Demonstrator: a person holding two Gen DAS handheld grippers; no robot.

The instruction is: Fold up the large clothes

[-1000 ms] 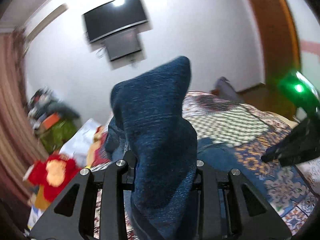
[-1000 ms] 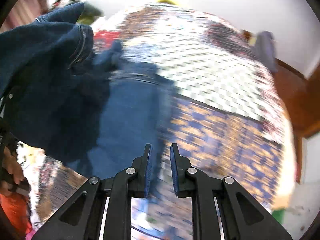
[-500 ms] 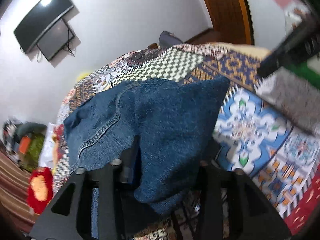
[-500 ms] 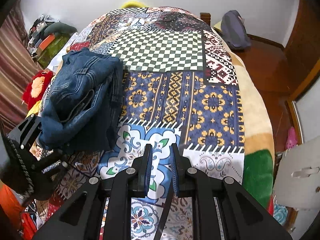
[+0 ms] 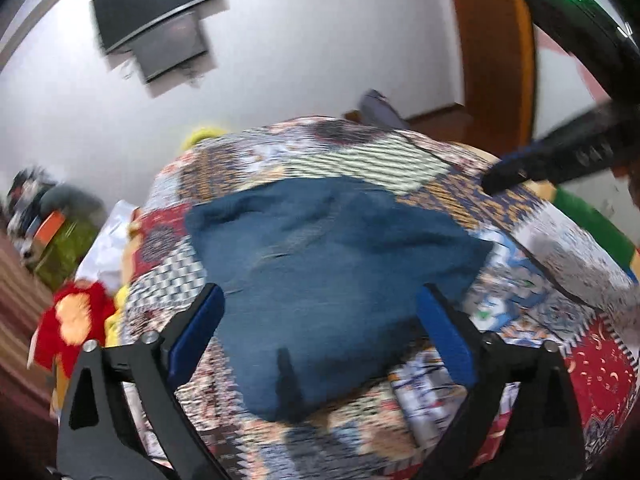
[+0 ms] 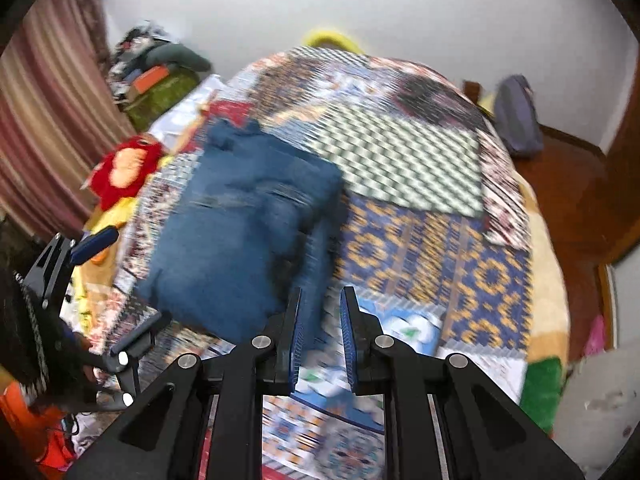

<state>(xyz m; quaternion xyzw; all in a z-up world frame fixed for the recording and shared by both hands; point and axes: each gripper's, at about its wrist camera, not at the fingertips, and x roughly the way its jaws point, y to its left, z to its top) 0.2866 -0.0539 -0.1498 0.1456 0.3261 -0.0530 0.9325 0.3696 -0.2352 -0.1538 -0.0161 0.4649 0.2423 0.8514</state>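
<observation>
A folded pair of blue jeans (image 5: 328, 272) lies in a thick bundle on the patchwork quilt (image 5: 520, 320) of a bed. My left gripper (image 5: 320, 296) hovers just in front of the bundle, its jaws opening wide, and its blue pads do not touch the denim. From the right wrist view the jeans (image 6: 240, 232) sit left of centre, with the left gripper (image 6: 120, 288) at their near left corner. My right gripper (image 6: 322, 296) is shut with nothing between its pads, above the quilt (image 6: 420, 240) beside the jeans. It also shows at the upper right of the left view as the right gripper (image 5: 504, 172).
A red and yellow plush toy (image 6: 124, 164) and a heap of clothes (image 6: 160, 68) lie at the bed's left side by a striped curtain (image 6: 48, 112). A grey backpack (image 6: 516, 116) stands on the wooden floor at the far right. A television (image 5: 156, 12) hangs on the wall.
The left gripper has let go of the jeans and spread its jaws; the denim has dropped from the air onto the quilt. The right gripper stays shut and has drawn back and up.
</observation>
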